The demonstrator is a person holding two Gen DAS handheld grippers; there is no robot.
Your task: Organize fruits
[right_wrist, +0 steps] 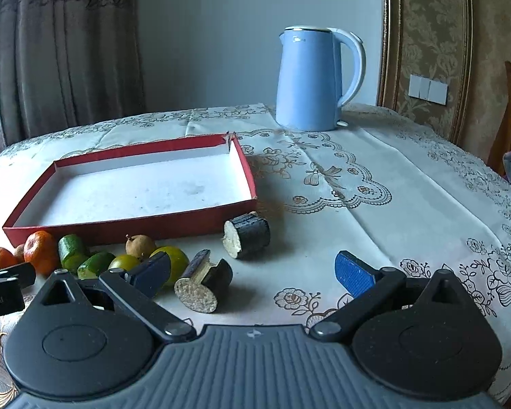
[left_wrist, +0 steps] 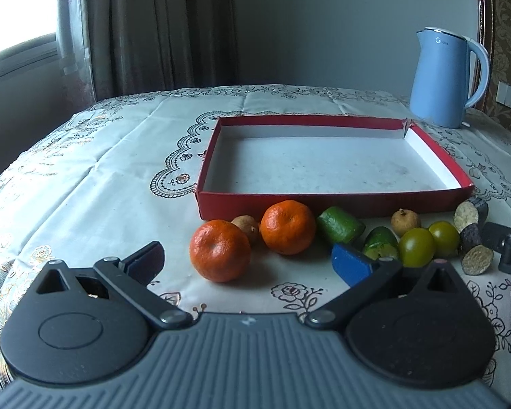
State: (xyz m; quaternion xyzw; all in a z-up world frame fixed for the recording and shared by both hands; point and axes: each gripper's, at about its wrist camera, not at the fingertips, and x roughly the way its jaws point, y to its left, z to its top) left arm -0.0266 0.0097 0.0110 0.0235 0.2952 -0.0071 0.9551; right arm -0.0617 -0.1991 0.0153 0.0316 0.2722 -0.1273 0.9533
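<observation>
Both grippers hang low over the cloth, jaws spread wide and holding nothing: the left gripper [left_wrist: 245,260] faces a tangerine [left_wrist: 219,250], the right gripper [right_wrist: 252,272] an aubergine piece [right_wrist: 202,284]. Taking the box [left_wrist: 323,201] as landmark, it sits empty, and all the produce lies in a row along its near wall; the kettle [left_wrist: 443,78] stands beyond its far right corner. For the tangerine, I would centre the jaws around its widest part, close gently, lift clear of the second tangerine [left_wrist: 287,226] and the longan [left_wrist: 246,227], then lower it inside the box.
</observation>
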